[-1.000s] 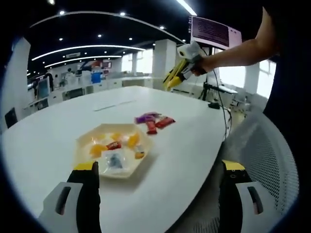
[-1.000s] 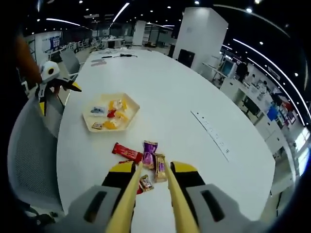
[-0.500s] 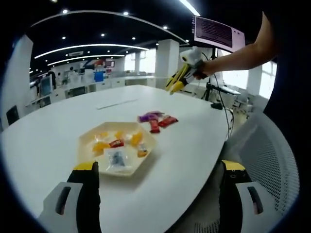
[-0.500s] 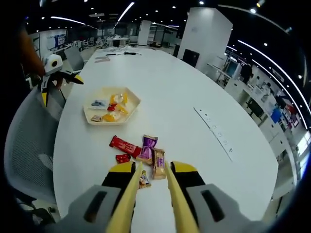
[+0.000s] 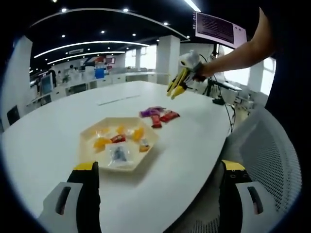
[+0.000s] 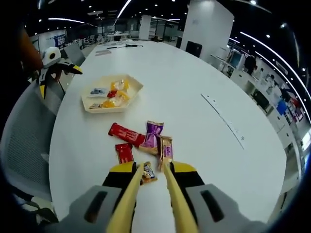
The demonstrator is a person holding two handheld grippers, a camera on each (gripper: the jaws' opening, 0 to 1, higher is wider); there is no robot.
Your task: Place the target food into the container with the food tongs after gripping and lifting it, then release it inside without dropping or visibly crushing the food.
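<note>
Small wrapped snack (image 6: 148,173) sits partly hidden behind the yellow tongs (image 6: 146,204).

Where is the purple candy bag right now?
The purple candy bag lies flat on the white table in the snack pile, between the long red bar and the brown bar, just ahead of the yellow tongs.

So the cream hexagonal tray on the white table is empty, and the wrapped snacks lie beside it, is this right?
Not quite: the cream hexagonal tray already holds several small wrapped sweets, as the right gripper view shows. The wrapped snacks do lie beside it on the white table.
</note>
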